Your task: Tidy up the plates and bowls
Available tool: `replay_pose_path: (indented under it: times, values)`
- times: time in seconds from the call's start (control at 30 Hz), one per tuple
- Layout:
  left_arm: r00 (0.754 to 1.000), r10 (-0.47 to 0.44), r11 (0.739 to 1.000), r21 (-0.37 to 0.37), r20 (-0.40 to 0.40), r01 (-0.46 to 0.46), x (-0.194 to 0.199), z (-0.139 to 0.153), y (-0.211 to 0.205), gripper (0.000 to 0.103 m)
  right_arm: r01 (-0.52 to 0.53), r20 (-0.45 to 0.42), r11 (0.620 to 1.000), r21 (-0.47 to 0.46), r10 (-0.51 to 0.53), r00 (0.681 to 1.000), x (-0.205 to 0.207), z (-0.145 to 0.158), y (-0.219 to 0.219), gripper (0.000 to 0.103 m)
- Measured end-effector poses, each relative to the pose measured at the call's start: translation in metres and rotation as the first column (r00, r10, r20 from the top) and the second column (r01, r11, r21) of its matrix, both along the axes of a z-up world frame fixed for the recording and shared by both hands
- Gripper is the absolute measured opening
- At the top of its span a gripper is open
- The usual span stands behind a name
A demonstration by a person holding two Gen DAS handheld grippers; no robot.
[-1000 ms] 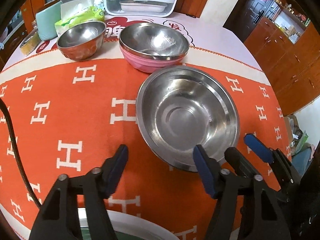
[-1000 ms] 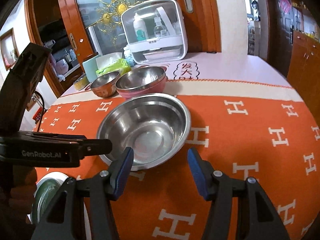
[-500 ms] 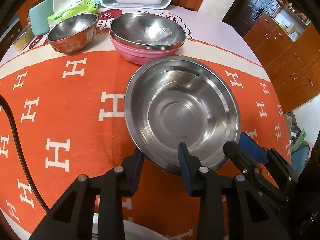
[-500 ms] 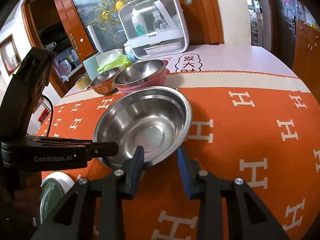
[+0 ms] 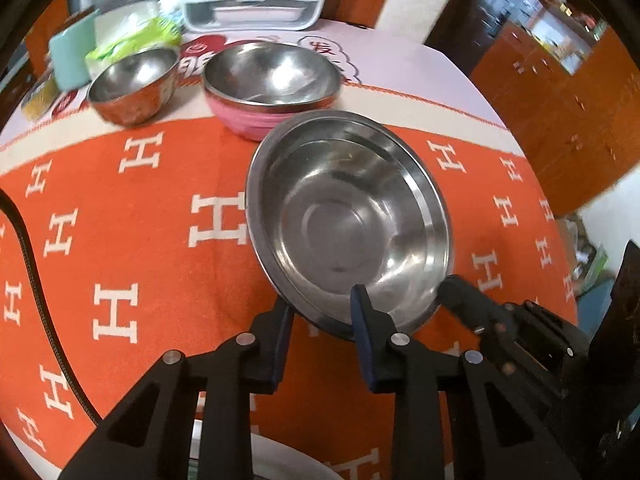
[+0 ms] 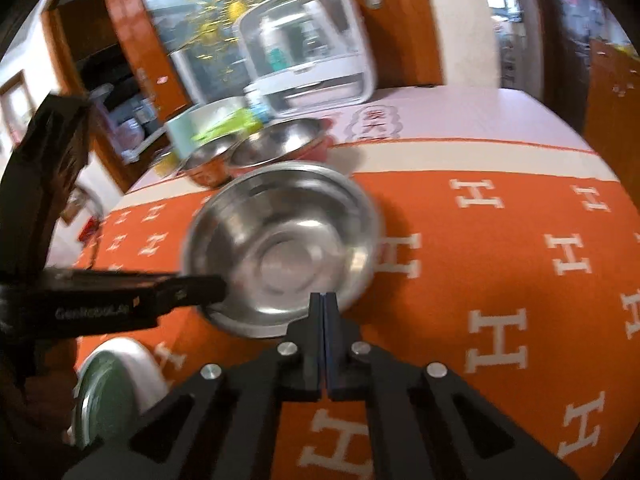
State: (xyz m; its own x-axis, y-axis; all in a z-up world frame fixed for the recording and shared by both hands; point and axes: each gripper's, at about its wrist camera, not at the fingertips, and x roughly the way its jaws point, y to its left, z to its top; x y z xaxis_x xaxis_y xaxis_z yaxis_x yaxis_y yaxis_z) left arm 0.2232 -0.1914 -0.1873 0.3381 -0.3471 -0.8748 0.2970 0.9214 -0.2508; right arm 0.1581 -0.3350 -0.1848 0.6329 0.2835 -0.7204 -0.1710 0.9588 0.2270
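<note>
Large steel bowl (image 5: 348, 224) sits on the table (image 5: 120, 208), just before the pink bowl (image 5: 272, 80). Left gripper (image 5: 320, 312) fingers closing astride its near rim; right gripper (image 6: 323, 312) fingers together at that rim.

table: orange H-patterned cloth (image 5: 120, 220) | right: wooden cabinets (image 5: 560, 120) | behind: glass-panelled wooden door (image 6: 192, 20)

The right gripper (image 6: 324, 300) has its blue pads pressed flat together on the near rim of the wide steel bowl (image 6: 280, 248) — the left gripper (image 6: 200, 290) meets that rim from the left. The bowl rests on the orange cloth (image 6: 500, 280).
</note>
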Motion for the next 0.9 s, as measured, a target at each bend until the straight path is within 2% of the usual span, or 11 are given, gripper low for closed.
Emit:
replay_pose_path:
  times: [0.07,0.2,0.43,0.6,0.9]
  values:
    - [1.000,-0.010,1.000,0.012,0.006,0.010,-0.004,0.002,-0.003,0.027,-0.029,-0.001,0.999,-0.035,0.029,1.000,-0.003,0.001,0.010,0.000]
    - [1.000,-0.014,1.000,0.001,0.000,0.014,-0.010,0.005,-0.004,0.027,-0.037,0.020,0.998,-0.045,0.038,0.999,-0.010,0.008,0.013,0.000]
    - [1.000,-0.010,1.000,-0.002,-0.007,0.009,-0.013,0.003,0.001,0.027,0.085,0.021,0.995,-0.059,-0.083,0.996,-0.011,0.012,-0.007,0.002]
    - [1.000,-0.006,1.000,0.005,-0.015,0.006,-0.016,-0.002,0.005,0.027,0.144,-0.036,0.989,-0.010,-0.145,0.989,-0.009,0.002,-0.023,0.029]
    - [1.000,-0.001,1.000,0.010,-0.022,0.001,-0.019,-0.008,0.008,0.027,0.118,-0.120,0.989,0.087,-0.107,0.987,0.000,-0.018,-0.021,0.034]
